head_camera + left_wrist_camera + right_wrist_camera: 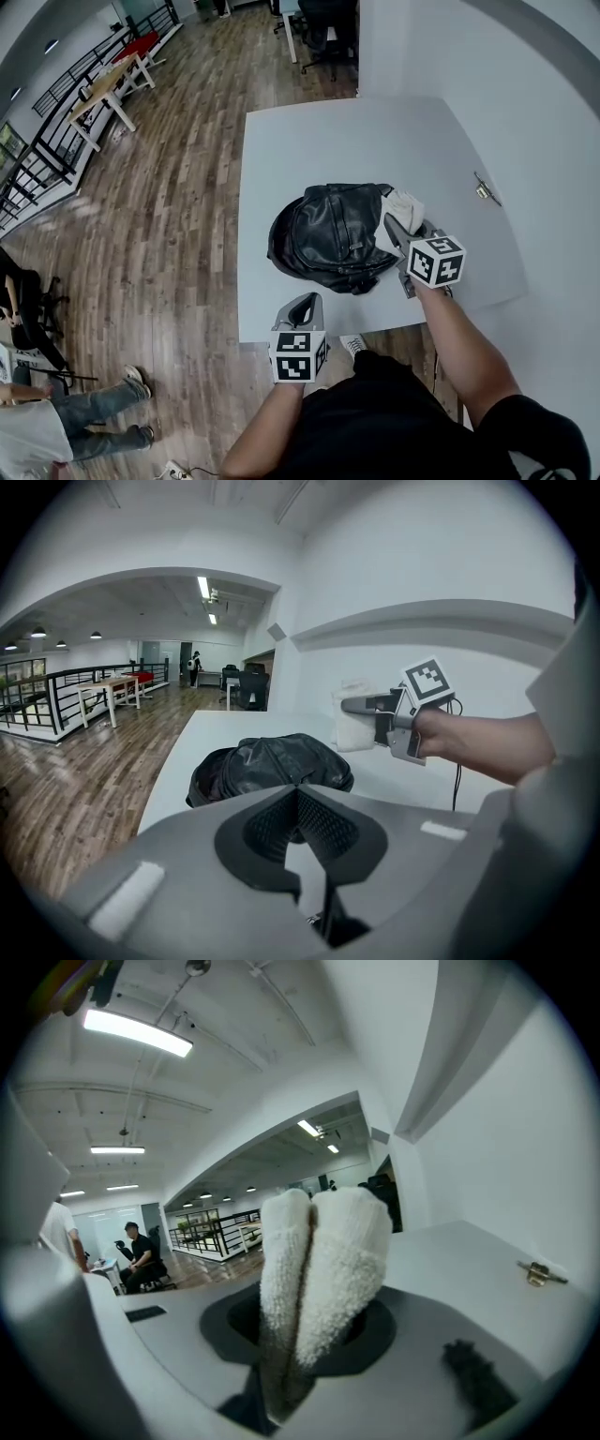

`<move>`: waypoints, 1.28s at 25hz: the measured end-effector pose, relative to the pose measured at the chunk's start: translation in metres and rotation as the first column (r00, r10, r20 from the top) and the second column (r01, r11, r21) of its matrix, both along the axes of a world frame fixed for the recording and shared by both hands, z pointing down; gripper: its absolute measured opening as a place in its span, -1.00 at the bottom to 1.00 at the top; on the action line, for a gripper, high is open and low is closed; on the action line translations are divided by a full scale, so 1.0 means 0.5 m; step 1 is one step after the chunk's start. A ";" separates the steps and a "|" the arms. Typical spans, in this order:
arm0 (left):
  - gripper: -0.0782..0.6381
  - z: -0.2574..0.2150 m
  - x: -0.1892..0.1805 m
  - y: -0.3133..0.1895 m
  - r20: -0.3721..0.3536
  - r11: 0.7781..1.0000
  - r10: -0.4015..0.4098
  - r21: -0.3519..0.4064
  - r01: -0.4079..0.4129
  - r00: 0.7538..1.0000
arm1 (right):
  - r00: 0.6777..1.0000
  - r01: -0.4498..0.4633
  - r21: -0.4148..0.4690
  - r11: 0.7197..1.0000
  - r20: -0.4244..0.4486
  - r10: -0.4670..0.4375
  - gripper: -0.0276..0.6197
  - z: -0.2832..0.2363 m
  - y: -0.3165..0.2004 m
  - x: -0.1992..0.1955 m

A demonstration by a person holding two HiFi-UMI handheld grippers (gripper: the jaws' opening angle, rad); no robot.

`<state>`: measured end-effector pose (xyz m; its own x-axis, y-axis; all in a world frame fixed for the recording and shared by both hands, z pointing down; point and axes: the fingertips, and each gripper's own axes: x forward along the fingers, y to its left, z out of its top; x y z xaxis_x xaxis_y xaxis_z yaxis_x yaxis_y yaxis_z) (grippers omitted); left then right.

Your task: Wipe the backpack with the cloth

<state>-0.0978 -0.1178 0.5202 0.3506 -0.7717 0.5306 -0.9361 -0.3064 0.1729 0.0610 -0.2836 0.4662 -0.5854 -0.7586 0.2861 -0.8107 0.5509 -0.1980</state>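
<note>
A black backpack lies slumped near the middle of the white desk. At its 2 o'clock edge, the right gripper holds a folded white cloth. In the right gripper view the fingers are clamped on the cloth, which bulges up between them in two fluffy rolls. I cannot tell whether the cloth touches the backpack. The left gripper hangs at the desk's near edge, at the backpack's 6 o'clock and apart from it, pointing toward it. Its fingers are pressed together with nothing between them. A small metal piece lies well off at the backpack's 2 o'clock.
</note>
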 end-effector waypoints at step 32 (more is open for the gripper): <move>-0.76 0.024 -0.189 0.099 0.050 0.977 -0.207 -0.041 0.209 0.977 | 0.896 0.443 -0.257 0.859 0.086 -0.436 -0.64 0.210 0.200 -0.499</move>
<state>-0.1924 -0.0683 0.5320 0.1599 -0.7995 0.5790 -0.9856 -0.0971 0.1382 -0.1887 -0.1837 0.5712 -0.8492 -0.3200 0.4200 -0.4901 0.7737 -0.4014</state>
